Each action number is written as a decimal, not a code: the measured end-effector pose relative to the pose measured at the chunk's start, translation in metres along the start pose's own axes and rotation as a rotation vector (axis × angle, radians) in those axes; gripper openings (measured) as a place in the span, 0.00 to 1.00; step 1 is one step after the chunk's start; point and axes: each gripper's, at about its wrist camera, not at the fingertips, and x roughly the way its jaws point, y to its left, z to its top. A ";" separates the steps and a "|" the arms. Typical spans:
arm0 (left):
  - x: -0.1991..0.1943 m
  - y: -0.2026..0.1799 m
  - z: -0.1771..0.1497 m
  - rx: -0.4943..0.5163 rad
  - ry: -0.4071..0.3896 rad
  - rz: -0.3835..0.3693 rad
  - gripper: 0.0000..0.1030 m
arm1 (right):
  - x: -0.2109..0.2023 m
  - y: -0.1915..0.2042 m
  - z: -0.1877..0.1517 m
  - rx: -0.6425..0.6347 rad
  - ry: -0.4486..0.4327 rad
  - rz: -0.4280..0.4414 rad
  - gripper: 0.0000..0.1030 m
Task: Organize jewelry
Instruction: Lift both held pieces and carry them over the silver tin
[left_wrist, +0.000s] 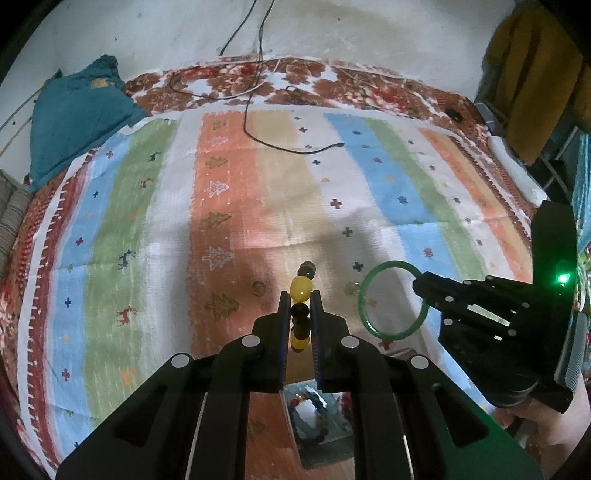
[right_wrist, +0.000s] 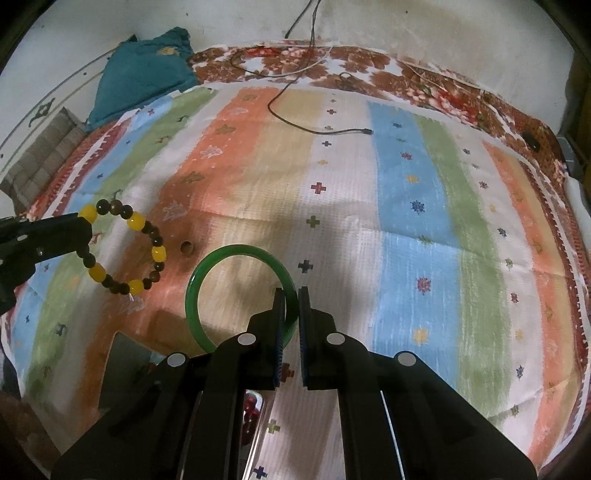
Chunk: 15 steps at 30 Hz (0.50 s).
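Note:
A bracelet of yellow and dark beads (left_wrist: 302, 288) is pinched edge-on in my left gripper (left_wrist: 299, 294), which is shut on it above the striped cloth (left_wrist: 229, 221). The right wrist view shows the same beaded bracelet (right_wrist: 159, 253) hanging as a loop from the left gripper (right_wrist: 86, 221). My right gripper (right_wrist: 291, 290) is shut on the rim of a green bangle (right_wrist: 236, 250). In the left wrist view, that green bangle (left_wrist: 369, 325) sticks out from the right gripper (left_wrist: 419, 282). A small brown ring (left_wrist: 258, 287) lies on the cloth between the two.
An open jewellery box (left_wrist: 317, 417) with coloured beads sits close below the grippers, partly hidden by them. A black cable (left_wrist: 295, 149) trails across the far cloth. A teal bundle (left_wrist: 74, 118) lies far left, and yellow fabric (left_wrist: 532, 74) hangs far right.

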 end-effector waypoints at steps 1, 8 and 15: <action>-0.003 -0.001 -0.001 0.002 -0.004 -0.003 0.10 | -0.002 0.000 -0.001 0.000 -0.004 0.002 0.08; -0.022 -0.013 -0.015 0.030 -0.038 -0.030 0.10 | -0.015 0.005 -0.011 -0.006 -0.020 0.006 0.08; -0.035 -0.022 -0.031 0.055 -0.057 -0.036 0.10 | -0.025 0.009 -0.020 -0.013 -0.033 0.013 0.08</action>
